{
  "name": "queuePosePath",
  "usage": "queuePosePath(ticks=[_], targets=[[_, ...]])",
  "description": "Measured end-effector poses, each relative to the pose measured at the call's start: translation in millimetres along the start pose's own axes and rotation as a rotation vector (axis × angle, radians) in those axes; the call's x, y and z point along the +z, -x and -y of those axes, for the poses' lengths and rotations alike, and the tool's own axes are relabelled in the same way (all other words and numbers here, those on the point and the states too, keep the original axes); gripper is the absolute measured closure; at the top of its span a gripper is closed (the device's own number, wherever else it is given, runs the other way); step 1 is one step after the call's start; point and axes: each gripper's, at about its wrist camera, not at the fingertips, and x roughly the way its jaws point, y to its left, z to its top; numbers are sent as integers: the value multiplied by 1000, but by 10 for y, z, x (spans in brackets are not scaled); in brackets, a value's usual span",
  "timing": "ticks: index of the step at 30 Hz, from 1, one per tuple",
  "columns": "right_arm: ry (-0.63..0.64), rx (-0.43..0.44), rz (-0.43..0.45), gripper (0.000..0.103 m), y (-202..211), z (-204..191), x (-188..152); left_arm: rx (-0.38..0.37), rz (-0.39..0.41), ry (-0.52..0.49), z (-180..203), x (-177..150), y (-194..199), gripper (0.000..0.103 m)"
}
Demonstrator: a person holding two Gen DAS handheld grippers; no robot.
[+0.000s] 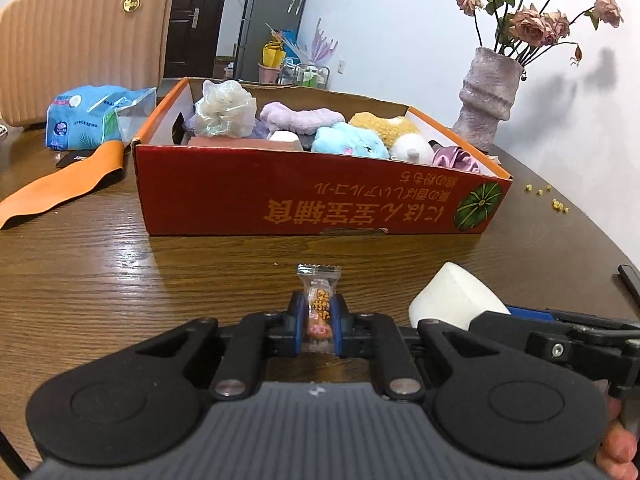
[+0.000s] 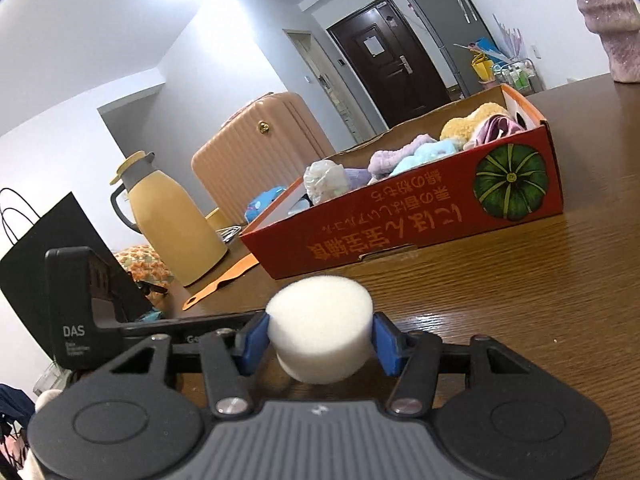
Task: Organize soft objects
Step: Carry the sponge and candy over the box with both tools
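Observation:
My left gripper (image 1: 319, 312) is shut on a small wrapped candy (image 1: 319, 306), held just above the wooden table in front of the red cardboard box (image 1: 320, 196). The box holds several soft things: a white mesh puff (image 1: 224, 110), a purple headband (image 1: 300, 118), a blue plush (image 1: 348, 142), a yellow plush (image 1: 384, 126) and a pink scrunchie (image 1: 456, 158). My right gripper (image 2: 320, 334) is shut on a white foam sponge (image 2: 320, 332), low over the table, right of the left gripper. The sponge (image 1: 456, 300) also shows in the left wrist view. The box (image 2: 420, 216) lies ahead of it.
A vase of dried roses (image 1: 486, 100) stands right of the box. A blue tissue pack (image 1: 92, 114), an orange strip (image 1: 60, 188) and a pink suitcase (image 1: 80, 40) lie to the left. A yellow thermos jug (image 2: 172, 224) and black paper bag (image 2: 52, 240) stand further left.

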Motion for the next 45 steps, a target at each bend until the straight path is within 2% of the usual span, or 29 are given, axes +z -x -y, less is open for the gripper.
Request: queuePosePath(ticks=[6,10,12,15,17,23,27,31,34,37,41,45], targets=[[-14,5,12,48,-17,19,2,15,11,-17,21,-16,-8,89],[-17,-5,20,48,-7,20,-5,56,17,12,-24,-22,21,90],[-16,-15,20,48,-1,17,-11,68,23,37,-15,-74,142,90],[-12,-23,18,48,8,2,-19,32,42,90,25,-246,426,90],[2,-35,16,48,23,-30,-36,42,37,112,38,-403,583,90],[59,-61,1,48,145,-198,-144,45,40,118,47,-626,937,90],[91,-81,9,48,273,-301,-151,10,80,108,90,-483,1053,90],[160,-120,62,48,426,-399,182,-67,145,85,142,-34,1052,90],[226,-181,87,48,402,-446,631,-115,145,83,148,470,829,90],[269,-254,48,48,130,-376,1126,-125,77,109,101,981,352,90],[257,-344,-62,49,-492,-88,1655,-32,-25,94,95,1481,-397,90],[328,-463,-236,50,-1198,128,1774,69,-142,67,95,1605,-1085,89]])
